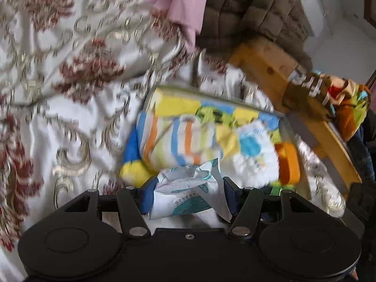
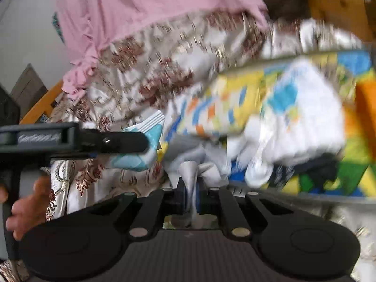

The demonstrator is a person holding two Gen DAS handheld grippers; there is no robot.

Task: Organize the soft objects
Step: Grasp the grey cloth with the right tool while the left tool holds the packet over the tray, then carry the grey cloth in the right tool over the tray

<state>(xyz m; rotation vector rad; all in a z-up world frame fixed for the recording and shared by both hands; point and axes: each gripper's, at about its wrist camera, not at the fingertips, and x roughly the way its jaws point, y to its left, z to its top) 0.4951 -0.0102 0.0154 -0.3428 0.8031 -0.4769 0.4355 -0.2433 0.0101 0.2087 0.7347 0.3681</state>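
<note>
My left gripper (image 1: 186, 195) is shut on a soft white and teal tissue pack (image 1: 188, 192), held above the bed beside a pile of colourful clothes (image 1: 206, 129). In the right wrist view the left gripper (image 2: 145, 141) comes in from the left with the same pack (image 2: 141, 148) in its jaws. My right gripper (image 2: 191, 195) is shut on a fold of grey-white cloth (image 2: 190, 171) that hangs from the blurred pile of white and striped garments (image 2: 282, 117).
A white bedspread with red and gold floral pattern (image 1: 70, 82) covers the bed. A pink cloth (image 2: 141, 11) and a brown quilted jacket (image 1: 246, 11) lie at the back. A wooden bed frame (image 1: 270, 63) runs on the right, with an orange block (image 1: 287, 162) near it.
</note>
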